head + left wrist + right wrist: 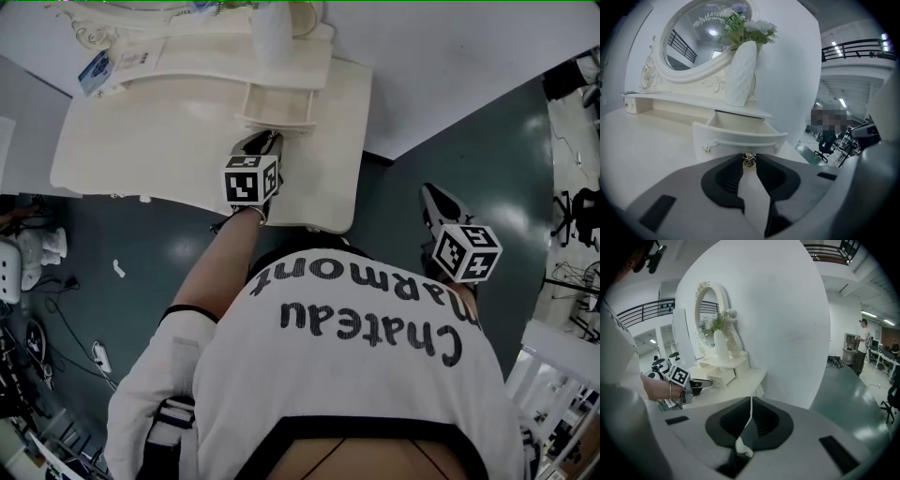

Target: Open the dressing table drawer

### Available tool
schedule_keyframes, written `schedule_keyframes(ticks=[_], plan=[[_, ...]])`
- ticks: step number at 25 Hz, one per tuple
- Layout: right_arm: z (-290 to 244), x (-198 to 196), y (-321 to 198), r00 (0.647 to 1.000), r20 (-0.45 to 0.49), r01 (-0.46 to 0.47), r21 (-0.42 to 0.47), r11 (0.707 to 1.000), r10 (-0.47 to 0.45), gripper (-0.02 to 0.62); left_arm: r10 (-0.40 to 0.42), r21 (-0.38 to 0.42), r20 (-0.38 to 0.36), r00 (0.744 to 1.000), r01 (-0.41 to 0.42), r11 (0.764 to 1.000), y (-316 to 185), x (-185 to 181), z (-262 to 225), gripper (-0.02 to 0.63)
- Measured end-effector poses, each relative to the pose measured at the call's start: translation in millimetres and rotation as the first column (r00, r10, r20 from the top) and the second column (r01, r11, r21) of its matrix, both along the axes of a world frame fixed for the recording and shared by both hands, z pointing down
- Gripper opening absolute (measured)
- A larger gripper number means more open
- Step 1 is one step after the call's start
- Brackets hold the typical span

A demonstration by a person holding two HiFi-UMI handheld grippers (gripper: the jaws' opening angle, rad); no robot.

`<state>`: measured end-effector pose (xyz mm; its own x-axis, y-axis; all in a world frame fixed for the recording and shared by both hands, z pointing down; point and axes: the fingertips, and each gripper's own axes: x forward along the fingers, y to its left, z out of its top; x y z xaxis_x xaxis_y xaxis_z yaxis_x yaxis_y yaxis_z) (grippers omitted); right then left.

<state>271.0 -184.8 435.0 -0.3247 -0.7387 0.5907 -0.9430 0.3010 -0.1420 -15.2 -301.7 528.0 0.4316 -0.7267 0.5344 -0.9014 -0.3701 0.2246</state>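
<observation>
The drawer (pixel 740 136) stands pulled well out of its slot, its inside open to view and seemingly empty. It lies straight ahead of the left gripper (pixel 748 165), whose jaws are clamped on the small brass knob (pixel 748 158) at the middle of the drawer front. The opening itself looks done, or nearly so. What is left, I'd judge, is at most a last bit of pull, then letting go of the knob. Beyond the drawer, a white vase (pixel 739 75) of flowers and an oval mirror (pixel 693 33) stand at the back of the bench (pixel 141 150). The right gripper (pixel 750 401) hangs well off to the side over the floor, jaws together on nothing.
</observation>
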Motion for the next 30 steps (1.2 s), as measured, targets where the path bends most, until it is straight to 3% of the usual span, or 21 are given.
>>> schedule_keyframes(ticks=[30], plan=[[-11, -4, -1, 1.000, -0.028, -0.005, 0.046, 0.999, 0.007, 0.028, 0.037, -0.024, -0.065, 0.997, -0.038, 0.999, 1, 4, -2, 0.095]])
